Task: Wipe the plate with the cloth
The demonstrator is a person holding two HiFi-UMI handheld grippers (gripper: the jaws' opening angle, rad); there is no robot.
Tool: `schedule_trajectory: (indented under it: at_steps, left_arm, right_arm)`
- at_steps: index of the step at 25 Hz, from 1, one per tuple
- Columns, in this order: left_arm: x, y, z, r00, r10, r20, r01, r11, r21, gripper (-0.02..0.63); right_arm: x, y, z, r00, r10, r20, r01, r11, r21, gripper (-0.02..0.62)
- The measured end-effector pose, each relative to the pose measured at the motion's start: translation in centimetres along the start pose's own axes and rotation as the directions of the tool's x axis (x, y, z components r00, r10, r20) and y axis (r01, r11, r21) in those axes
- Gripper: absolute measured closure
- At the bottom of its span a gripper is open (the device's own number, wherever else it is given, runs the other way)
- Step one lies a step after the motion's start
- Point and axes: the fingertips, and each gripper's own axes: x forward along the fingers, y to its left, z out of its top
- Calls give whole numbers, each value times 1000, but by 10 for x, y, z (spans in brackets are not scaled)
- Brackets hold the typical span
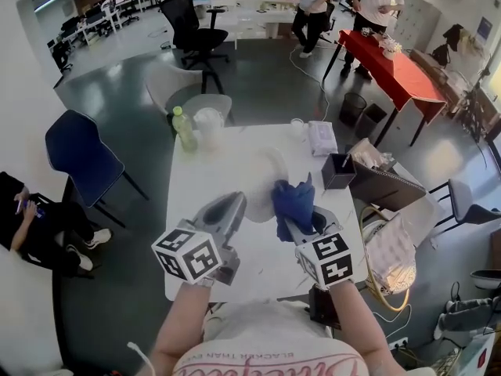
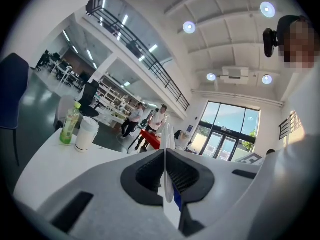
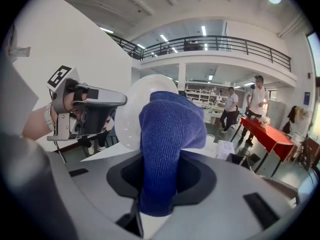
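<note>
Over the white table [image 1: 205, 180], the white plate [image 1: 264, 180] stands on edge, its rim pinched between the almost closed jaws of the left gripper [image 1: 235, 204]. The blue cloth [image 1: 293, 200], just beside the plate's face, is clamped in the right gripper [image 1: 300, 225].

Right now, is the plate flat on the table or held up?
Held up: the left tool clamps the plate by its rim, on edge.

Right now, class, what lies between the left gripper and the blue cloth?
The white plate, clamped on edge by the left gripper, faces the blue cloth; the right gripper view shows this.
</note>
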Motion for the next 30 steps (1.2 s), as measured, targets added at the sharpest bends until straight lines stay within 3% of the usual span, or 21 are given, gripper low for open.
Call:
schedule_trajectory:
  at_steps: [2, 4, 6, 8, 10, 13, 16, 21, 25, 30]
  left_arm:
    - [-2, -2, 2, 1000, 0, 11, 0, 998, 68, 592]
    - [-3, -6, 5, 1000, 0, 25, -6, 979, 206, 594]
    - [-2, -10, 6, 999, 9, 34, -22, 921, 390, 594]
    - [1, -13, 5, 999, 26, 37, -42, 819, 573, 594]
    - [4, -17, 4, 999, 38, 38, -53, 695, 717, 594]
    - [7, -22, -1, 998, 43, 37, -54, 513, 856, 594]
    - [10, -26, -6, 999, 34, 26, -35, 336, 941, 594]
    - [16, -32, -17, 999, 32, -22, 20, 58, 998, 594]
    - [18, -40, -26, 997, 24, -71, 74, -171, 982, 594]
    - [20, -50, -38, 994, -3, -112, 102, -388, 916, 594]
  right_arm:
    - [-5, -14, -1, 1000, -31, 0, 31, 999, 23, 480]
    - [-13, -25, 4, 999, -49, 13, 48, 998, 37, 480]
    - [-21, -33, 13, 998, -54, 36, 53, 998, 45, 480]
    - [-29, -37, 25, 997, -48, 64, 46, 998, 46, 481]
    - [-37, -39, 39, 995, -31, 95, 27, 999, 42, 480]
    - [-51, -36, 60, 990, 21, 140, -24, 999, 21, 480]
    - [-61, -28, 81, 980, 99, 171, -94, 995, -35, 480]
    - [-69, -15, 103, 971, 198, 136, -168, 964, -204, 481]
    - [-64, 4, 105, 958, 281, 50, -252, 914, -318, 480]
    - [-42, 31, 87, 924, 367, -110, -379, 834, -402, 482]
